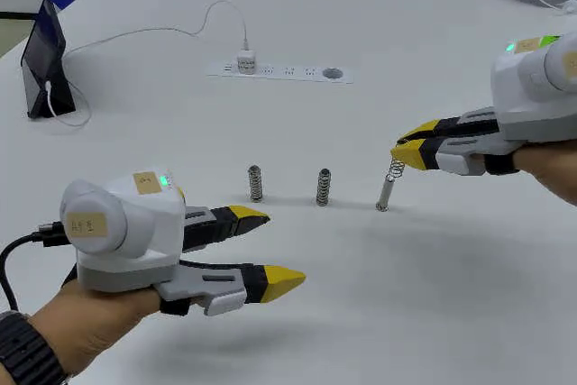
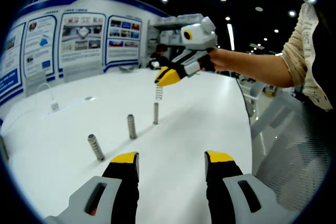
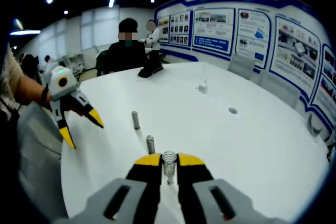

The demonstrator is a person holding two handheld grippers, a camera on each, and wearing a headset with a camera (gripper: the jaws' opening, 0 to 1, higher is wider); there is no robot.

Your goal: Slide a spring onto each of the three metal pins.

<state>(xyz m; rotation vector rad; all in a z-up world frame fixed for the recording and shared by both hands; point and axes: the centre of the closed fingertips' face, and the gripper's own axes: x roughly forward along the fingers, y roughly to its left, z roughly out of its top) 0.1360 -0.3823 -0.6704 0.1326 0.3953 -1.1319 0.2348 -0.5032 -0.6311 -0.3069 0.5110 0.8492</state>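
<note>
Now the risk sits almost wholly at the right gripper point(image 1: 397, 147). Its yellow-tipped black fingers point(image 3: 149, 162) are pinched nearly together on the upper coils of a small coiled steel spring point(image 1: 395, 169). The spring's lower end meets the top of the slim grey metal pin point(image 1: 384, 197) at the right end of the row, about midway between the near and far edges of the white surface point(image 1: 433, 295). The two other pins point(image 1: 255, 183) to its left already wear their springs, so this looks like the last one. Most of the shaft is bare, and in the head view the pin seems to lean a little toward the gripper. Whether it is fixed to the surface I cannot tell, so a sideways tug could tip it over. Squeezing too hard could bow the coil so it snags on the pin's top, and releasing while the spring is off-axis could let it pop off and roll toward an edge. The left gripper point(image 1: 287, 245) hovers close to the near edge with its fingers wide apart and empty, too far off to steady the pin.
</note>
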